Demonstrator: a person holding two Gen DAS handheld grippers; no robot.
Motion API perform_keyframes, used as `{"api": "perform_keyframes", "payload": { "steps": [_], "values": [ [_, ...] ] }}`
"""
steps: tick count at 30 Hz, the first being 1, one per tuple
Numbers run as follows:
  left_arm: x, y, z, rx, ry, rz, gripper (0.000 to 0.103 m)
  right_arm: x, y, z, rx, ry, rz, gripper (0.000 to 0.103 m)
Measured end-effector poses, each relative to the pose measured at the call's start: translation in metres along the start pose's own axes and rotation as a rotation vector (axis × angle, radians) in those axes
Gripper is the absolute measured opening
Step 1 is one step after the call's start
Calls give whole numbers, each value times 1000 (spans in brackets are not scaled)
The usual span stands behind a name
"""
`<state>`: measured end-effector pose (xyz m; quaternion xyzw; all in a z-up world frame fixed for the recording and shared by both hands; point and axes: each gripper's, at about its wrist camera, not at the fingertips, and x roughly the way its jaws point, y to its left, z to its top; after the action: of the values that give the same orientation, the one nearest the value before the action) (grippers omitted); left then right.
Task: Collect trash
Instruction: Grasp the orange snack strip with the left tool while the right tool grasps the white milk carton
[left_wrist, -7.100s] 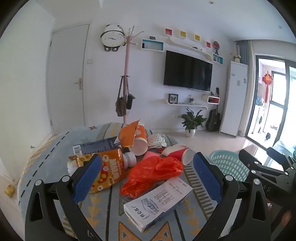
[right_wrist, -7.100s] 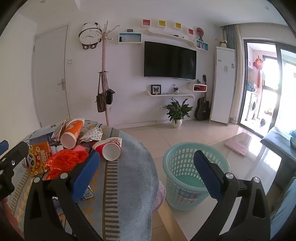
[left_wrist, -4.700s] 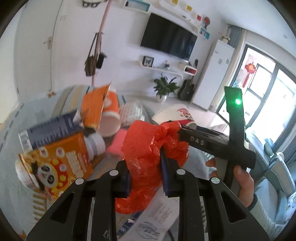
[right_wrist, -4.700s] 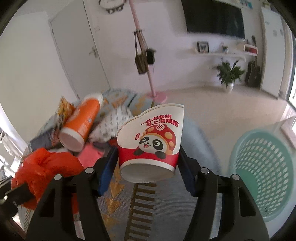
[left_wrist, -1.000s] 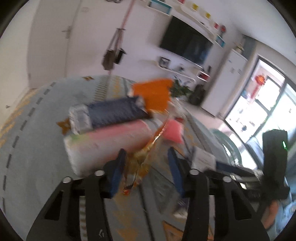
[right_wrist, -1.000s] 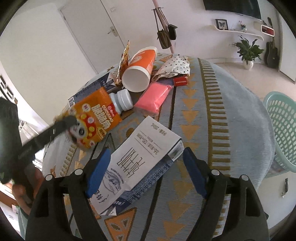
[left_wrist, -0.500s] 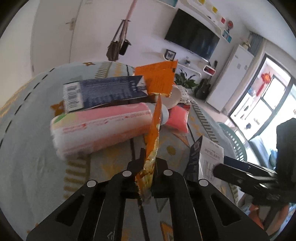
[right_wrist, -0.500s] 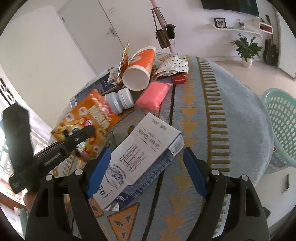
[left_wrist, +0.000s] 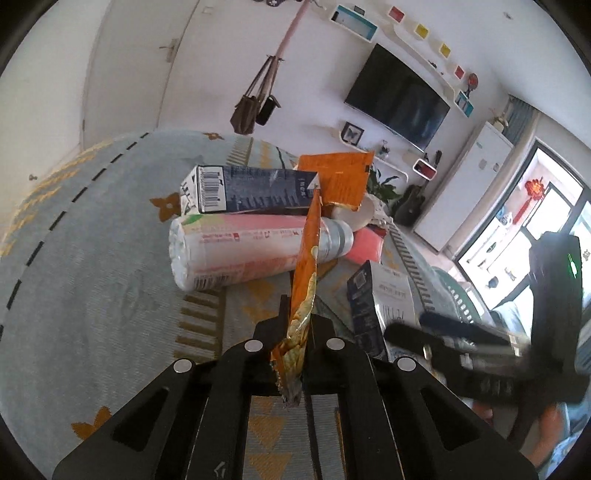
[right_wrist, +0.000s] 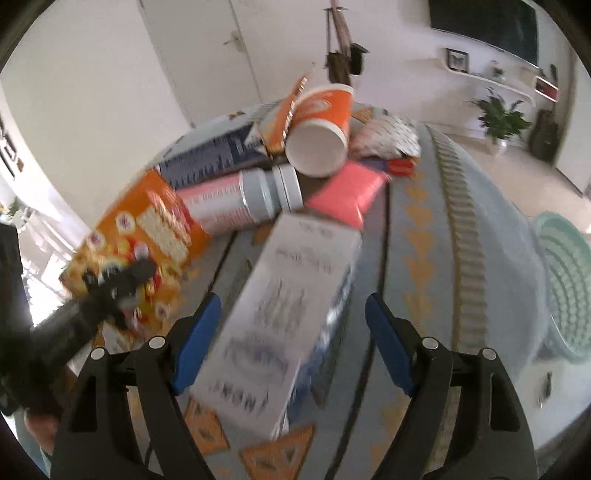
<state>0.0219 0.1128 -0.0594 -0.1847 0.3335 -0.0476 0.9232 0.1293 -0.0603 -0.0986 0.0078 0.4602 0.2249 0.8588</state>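
Observation:
My left gripper (left_wrist: 297, 325) is shut on the edge of an orange snack bag (left_wrist: 304, 280) and holds it edge-on above the table; the bag shows flat in the right wrist view (right_wrist: 147, 240). My right gripper (right_wrist: 291, 332) is open, its blue pads (right_wrist: 195, 328) on either side of a white carton (right_wrist: 288, 314) lying on the table. The carton also shows in the left wrist view (left_wrist: 384, 295), with the right gripper (left_wrist: 461, 343) beside it. The mint trash basket (right_wrist: 565, 288) stands on the floor at the right.
On the patterned tablecloth (left_wrist: 92, 258) lie a pink-labelled bottle (left_wrist: 251, 247), a dark blue box (left_wrist: 251, 188), an orange wrapper (left_wrist: 340, 177), an orange paper cup (right_wrist: 321, 125), a pink pack (right_wrist: 347, 195) and a dotted paper ball (right_wrist: 388, 140). The table edge drops off at the right.
My left gripper has lifted the orange snack bag slightly. My right gripper has moved down and forward, so the white carton now lies between its open pads.

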Motion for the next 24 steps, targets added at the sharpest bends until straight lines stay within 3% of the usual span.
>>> {"api": "perform_keyframes", "payload": {
  "steps": [10,17,21,24],
  "values": [
    [2,-1,-2,5,-2,-8,2,10,22,-22,91,39,-18,76],
    [-2,3,1,2,-14,-5,2,-3,26,-35,83,-33,-91,76],
    [-2,2,-1,-4,-11,-14,2,-5,21,-39,96,-19,-28,76],
    [0,2,-2,-3,-6,-16,2,1,27,-42,85,-6,-37,76]
  ]
}}
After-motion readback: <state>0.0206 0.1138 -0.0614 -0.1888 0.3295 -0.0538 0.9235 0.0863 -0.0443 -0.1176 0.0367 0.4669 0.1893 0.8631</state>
